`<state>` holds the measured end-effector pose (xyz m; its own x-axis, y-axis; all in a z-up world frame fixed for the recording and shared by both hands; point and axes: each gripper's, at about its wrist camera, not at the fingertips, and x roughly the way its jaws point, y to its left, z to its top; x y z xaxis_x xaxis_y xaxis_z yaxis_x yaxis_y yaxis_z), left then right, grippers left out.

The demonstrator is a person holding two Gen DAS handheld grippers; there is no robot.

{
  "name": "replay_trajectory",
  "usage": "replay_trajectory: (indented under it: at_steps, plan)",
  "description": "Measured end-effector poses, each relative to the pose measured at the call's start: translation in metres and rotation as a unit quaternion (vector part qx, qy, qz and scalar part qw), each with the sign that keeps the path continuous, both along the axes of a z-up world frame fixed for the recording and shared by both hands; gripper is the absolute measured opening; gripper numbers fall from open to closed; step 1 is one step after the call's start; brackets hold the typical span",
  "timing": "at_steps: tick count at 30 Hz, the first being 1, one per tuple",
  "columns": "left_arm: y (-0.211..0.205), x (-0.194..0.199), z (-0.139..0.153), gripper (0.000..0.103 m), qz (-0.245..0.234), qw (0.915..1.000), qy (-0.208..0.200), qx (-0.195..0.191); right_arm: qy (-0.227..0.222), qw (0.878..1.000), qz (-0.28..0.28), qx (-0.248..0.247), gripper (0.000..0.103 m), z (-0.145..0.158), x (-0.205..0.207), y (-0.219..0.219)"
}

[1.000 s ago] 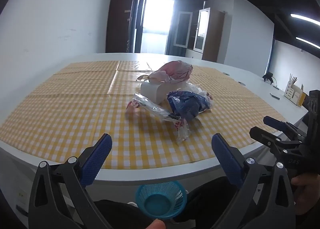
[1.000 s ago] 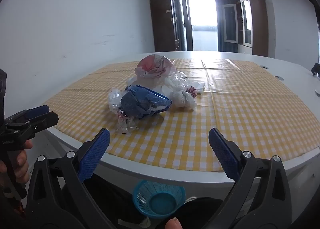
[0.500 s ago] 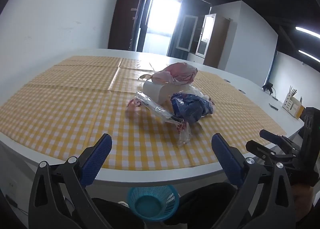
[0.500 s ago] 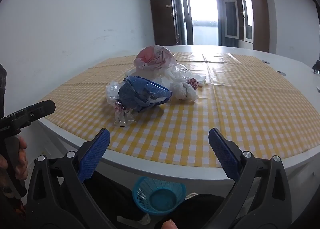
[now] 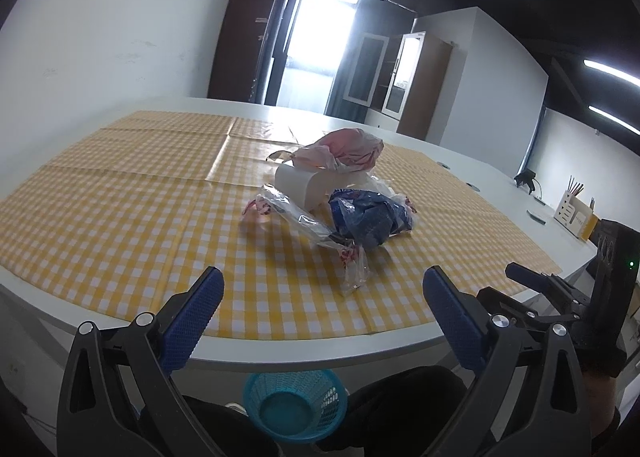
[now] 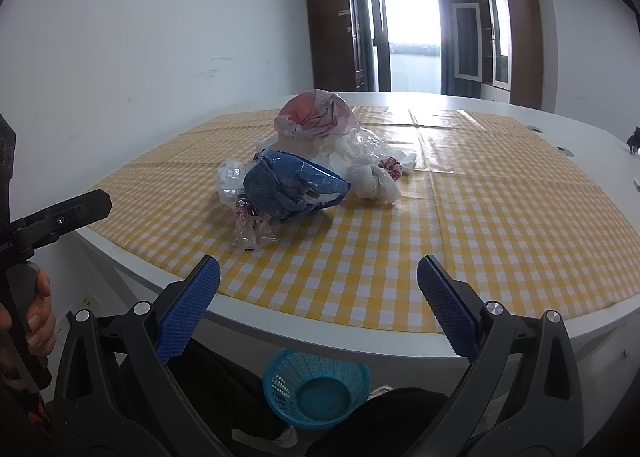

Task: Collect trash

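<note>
Both my tongs spread wide, nothing pinched: left tongs (image 5: pixel 322 299), right tongs (image 6: pixel 318 289), both held off the near edge of the surface (image 6: pixel 592 125). Trash pile sits mid-surface on the yellow check cloth (image 5: pixel 120 193): pink bag (image 5: pixel 344 151) on top, white roll (image 5: pixel 298 185) under it, blue bag (image 6: pixel 290 189) in front, clear wrapper (image 6: pixel 250 229) nearest me, knotted white bag (image 6: pixel 374 183) to the right. Blue basket (image 6: pixel 316 391) on the floor below the edge, between my tongs.
</note>
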<state>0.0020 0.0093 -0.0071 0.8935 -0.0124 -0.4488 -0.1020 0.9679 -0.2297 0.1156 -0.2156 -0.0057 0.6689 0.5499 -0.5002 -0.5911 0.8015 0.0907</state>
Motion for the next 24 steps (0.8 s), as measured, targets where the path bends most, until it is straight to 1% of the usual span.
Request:
replay_trajectory:
  at_steps: [4,8,11,14,19,24]
  plan:
    - [0.0004,0.0001,0.0,0.097,0.008,1.0,0.002,0.002,0.001,1.0,0.009,0.006,0.094,-0.0006,-0.001,0.0016]
    - [0.0005,-0.0005,-0.0001,0.097,0.025,0.9997,-0.001,0.006,-0.004,1.0,0.014,-0.004,0.094,-0.0022,-0.0035,0.0059]
    - [-0.0019,0.0004,-0.0005,0.097,0.02,0.9997,0.002,0.014,-0.006,1.0,0.014,-0.005,0.094,-0.0027,-0.0053,0.0077]
    - [-0.0016,0.0016,-0.0017,0.097,0.011,0.9999,0.006,0.0,-0.007,1.0,0.01,-0.006,0.094,-0.0027,-0.0053,0.0075]
    - [-0.0056,0.0042,-0.0038,0.097,-0.006,0.9999,0.014,-0.005,-0.004,1.0,0.001,-0.001,0.094,-0.0017,-0.0025,0.0035]
    - [-0.0086,0.0074,-0.0069,0.097,0.0,0.9997,0.025,0.004,-0.003,1.0,0.002,0.001,0.094,-0.0003,-0.002,0.0018]
